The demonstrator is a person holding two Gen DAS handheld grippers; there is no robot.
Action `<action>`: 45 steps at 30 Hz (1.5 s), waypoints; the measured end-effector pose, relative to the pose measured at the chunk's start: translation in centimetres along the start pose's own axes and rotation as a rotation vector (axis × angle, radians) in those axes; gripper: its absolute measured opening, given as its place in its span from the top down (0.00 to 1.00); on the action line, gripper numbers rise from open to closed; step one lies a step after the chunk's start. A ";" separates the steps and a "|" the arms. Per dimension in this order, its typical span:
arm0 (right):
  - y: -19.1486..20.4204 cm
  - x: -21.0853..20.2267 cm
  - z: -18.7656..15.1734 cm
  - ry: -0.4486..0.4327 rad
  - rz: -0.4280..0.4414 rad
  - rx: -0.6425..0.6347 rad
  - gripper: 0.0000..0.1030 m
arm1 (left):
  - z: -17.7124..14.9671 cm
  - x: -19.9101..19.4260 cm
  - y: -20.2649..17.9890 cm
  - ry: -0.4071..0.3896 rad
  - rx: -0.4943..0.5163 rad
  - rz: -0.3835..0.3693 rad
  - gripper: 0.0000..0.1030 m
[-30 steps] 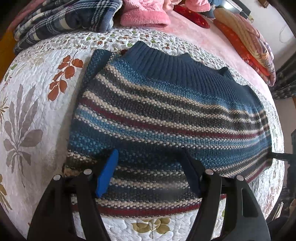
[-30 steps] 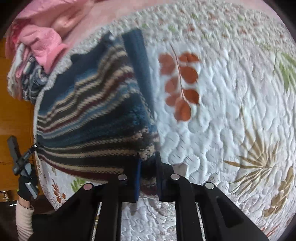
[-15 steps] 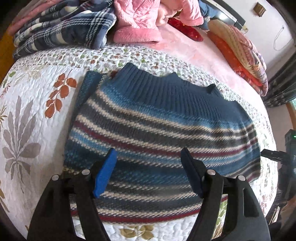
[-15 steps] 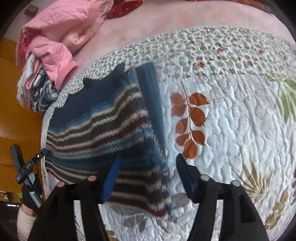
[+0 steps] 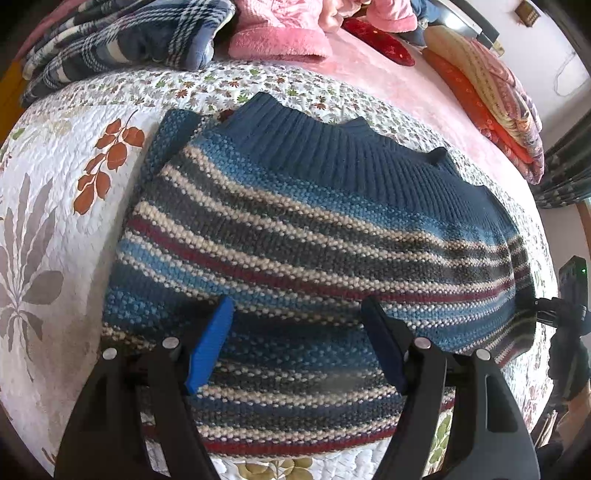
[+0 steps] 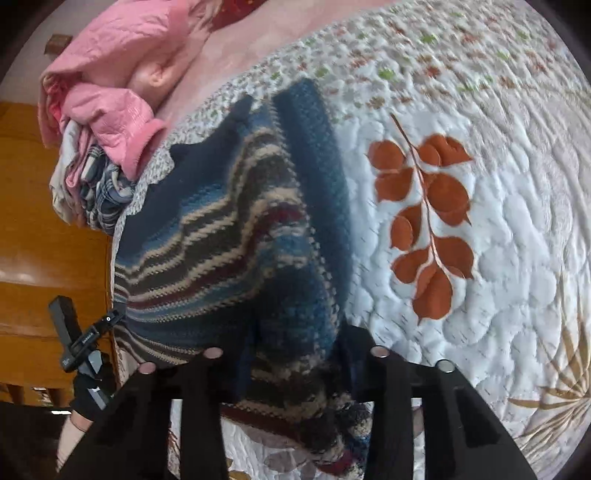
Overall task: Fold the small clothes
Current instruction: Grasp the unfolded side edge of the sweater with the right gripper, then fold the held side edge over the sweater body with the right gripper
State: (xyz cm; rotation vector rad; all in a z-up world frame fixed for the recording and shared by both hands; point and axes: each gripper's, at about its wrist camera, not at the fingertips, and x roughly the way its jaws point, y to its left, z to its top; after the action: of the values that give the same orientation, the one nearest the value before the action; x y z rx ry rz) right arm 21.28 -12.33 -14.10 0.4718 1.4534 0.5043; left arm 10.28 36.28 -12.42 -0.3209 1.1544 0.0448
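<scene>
The left gripper hangs over the near part of the sweater, its jaws wide apart and nothing between them; whether the tips touch the knit cannot be told. The right gripper is at the sweater's near corner on its own side, jaws also spread, with a bunched fold of the striped knit lying between them. Its pads are mostly hidden by the cloth, so it looks unclamped, though the blur leaves some doubt.

The sweater lies on the quilt, well inside the quilt's edge, with the ribbed dark-blue band on the far side and the stripes running across. One sleeve is already turned in along the edge that lies beside the quilt's orange leaf sprig. In the right wrist view that same sleeve reads as a blue strip lying over the body. The body looks broadly flat, apart from the lifted, rumpled corner at the right gripper.

By my reading the fold is begun but not finished: the sleeves seem tucked, while the body has yet to be doubled over and squared. Beyond the quilt's far edge sits a heap of clothes, plaid and pink, which looks unsorted, so more pieces probably remain.
</scene>
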 end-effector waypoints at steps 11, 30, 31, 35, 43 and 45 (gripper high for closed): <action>0.9 -1.0 0.2 0.002 -0.018 -0.012 0.73 | -0.1 -0.1 0.2 0.007 0.006 -0.007 0.30; 2.4 -0.3 0.6 -0.021 -0.069 -0.021 0.74 | 0.7 -0.6 0.7 0.015 -0.044 -0.050 0.27; 3.7 -1.1 0.7 -0.035 -0.065 -0.044 0.74 | 0.8 -0.8 0.7 0.009 -0.051 -0.058 0.27; 8.3 -2.6 0.8 -0.069 -0.066 -0.136 0.74 | 1.1 -1.7 0.8 -0.005 -0.059 -0.080 0.26; 17.3 -1.1 0.6 -0.040 -0.125 -0.305 0.75 | 1.7 -2.8 1.1 -0.029 -0.082 -0.102 0.26; 19.4 -0.4 0.2 -0.028 -0.134 -0.354 0.75 | 1.9 -3.0 1.2 -0.034 -0.083 -0.104 0.26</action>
State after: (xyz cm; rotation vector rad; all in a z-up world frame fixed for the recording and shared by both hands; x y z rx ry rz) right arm 20.77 3.15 -2.35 0.0989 1.3230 0.6294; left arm 10.51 38.34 -9.28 -0.4517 1.1021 0.0070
